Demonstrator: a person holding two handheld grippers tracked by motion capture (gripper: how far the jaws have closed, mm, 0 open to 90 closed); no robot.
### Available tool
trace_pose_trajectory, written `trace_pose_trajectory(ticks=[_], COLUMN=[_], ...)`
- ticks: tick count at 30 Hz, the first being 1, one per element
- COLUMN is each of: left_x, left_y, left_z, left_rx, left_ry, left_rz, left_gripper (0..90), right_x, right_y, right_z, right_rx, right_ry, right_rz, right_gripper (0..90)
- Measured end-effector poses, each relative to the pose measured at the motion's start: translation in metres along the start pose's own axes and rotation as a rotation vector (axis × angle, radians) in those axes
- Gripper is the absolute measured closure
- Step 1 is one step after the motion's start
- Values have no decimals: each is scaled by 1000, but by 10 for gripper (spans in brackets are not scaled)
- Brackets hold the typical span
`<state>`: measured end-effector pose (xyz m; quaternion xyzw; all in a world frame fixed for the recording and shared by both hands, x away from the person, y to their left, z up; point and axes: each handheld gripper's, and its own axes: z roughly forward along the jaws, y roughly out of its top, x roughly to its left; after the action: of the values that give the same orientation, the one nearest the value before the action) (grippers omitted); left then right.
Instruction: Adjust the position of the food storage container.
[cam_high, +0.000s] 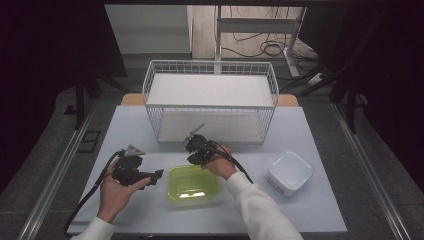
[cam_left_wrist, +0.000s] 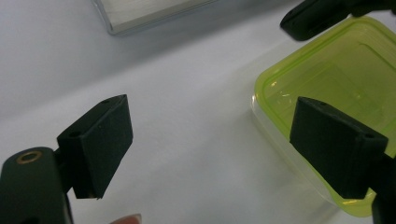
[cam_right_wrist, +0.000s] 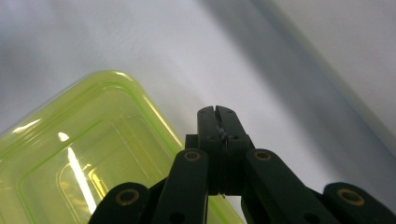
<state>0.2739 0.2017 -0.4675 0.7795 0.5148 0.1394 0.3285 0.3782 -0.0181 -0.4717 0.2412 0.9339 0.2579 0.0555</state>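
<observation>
Jaws of the right gripper (cam_right_wrist: 218, 112) are pressing flat against each other with nothing between them, hovering just past the far edge of the green lidded container (cam_high: 194, 183), which is sitting near the front middle of the table (cam_high: 310, 131). At the container's left, the left gripper (cam_left_wrist: 210, 140) is holding its pads wide apart and empty, framing the container's left rim. Farther back, a white wire basket (cam_high: 210, 100) is standing, and a white container (cam_high: 290, 172) is lying to the right.
</observation>
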Motion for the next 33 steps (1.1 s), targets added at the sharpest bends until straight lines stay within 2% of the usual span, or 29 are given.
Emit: trace_pose_trajectory(ticks=[3,7,8,9,11,16,18,21,22,23,24,25,26,27,30,33], left_x=[0,9,9,14,17,12,10,8,8,10,10,13,13,14,15,16], left_y=[-1,-3,-3,-4,-5,-8,-9,-10,-10,-11,-11,-12,-12,-13,-12,-13], left_z=[-1,-2,-2,-3,-4,0,3,6,6,6,6,7,7,8,9,11], left_rx=[-3,2,2,8,20,66,86,101,101,100,100,97,97,97,93,86], left_ry=[-7,-65,-65,-57,-44,-46,-47,-64,-64,-99,-99,-126,-126,-132,-135,-141], left_rz=[-9,-42,-42,-58,-60,-29,-20,-25,-25,-53,-53,-92,-92,-110,-120,-134], left_gripper=[130,144,154,172,201,218,211,198,194,189,185,177,171,163,151,145], right_x=[-7,-14,-14,-16,-16,-15,-14,-14,-14,-15,-15,-16,-15,-15,-14,-15], right_y=[-8,-27,-27,-39,-52,-87,-100,-117,-117,-127,-127,-134,-135,-138,-139,-139], right_z=[-14,-39,-39,-52,-64,-86,-92,-97,-97,-101,-101,-105,-105,-106,-107,-107], right_rx=[-34,-88,-88,-112,-137,-166,-169,-189,-189,-222,-222,-237,-250,-266,-278,-281], right_ry=[-17,-48,-48,-64,-72,-74,-71,-82,-82,-62,-62,-57,-56,-51,-41,-42], right_rz=[38,103,103,125,144,165,172,221,221,260,260,285,297,306,307,328], right_gripper=[887,887,887,886,883,849,773,546,546,405,405,337,315,285,233,228])
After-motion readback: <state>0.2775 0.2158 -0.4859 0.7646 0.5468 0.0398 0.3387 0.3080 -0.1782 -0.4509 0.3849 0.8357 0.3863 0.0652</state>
